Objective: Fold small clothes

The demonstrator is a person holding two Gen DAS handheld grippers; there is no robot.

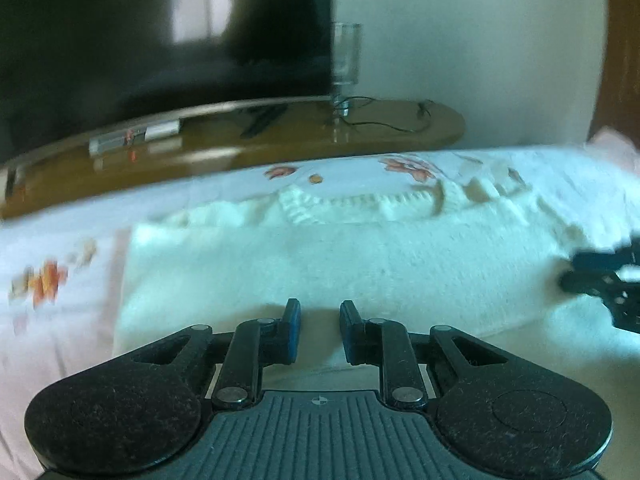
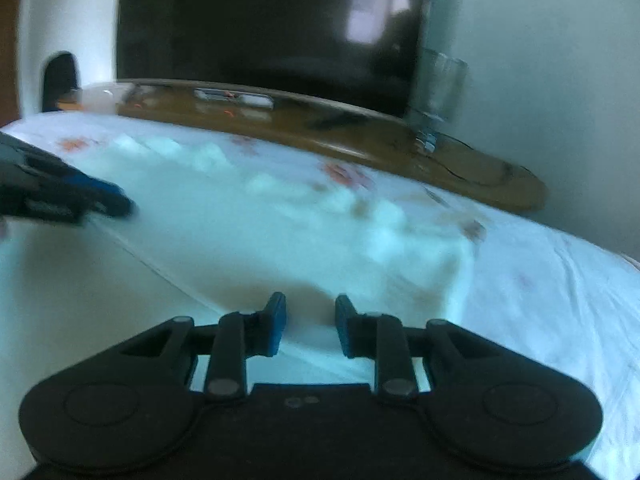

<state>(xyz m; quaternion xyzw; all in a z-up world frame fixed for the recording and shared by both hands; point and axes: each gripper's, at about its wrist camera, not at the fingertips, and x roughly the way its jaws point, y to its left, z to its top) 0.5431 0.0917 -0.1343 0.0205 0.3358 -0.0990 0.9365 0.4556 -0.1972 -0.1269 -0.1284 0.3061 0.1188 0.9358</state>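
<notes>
Left wrist: white knit garment (image 1: pixel 340 256) flat on bedsheet (image 1: pixel 60 312).

White knit garment (image 1: pixel 340 256) on floral-sheeted bed (image 1: pixel 52 280)

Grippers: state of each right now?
Left gripper: open, nothing between the pads, over the white garment.
Right gripper: open, holding nothing.
</notes>
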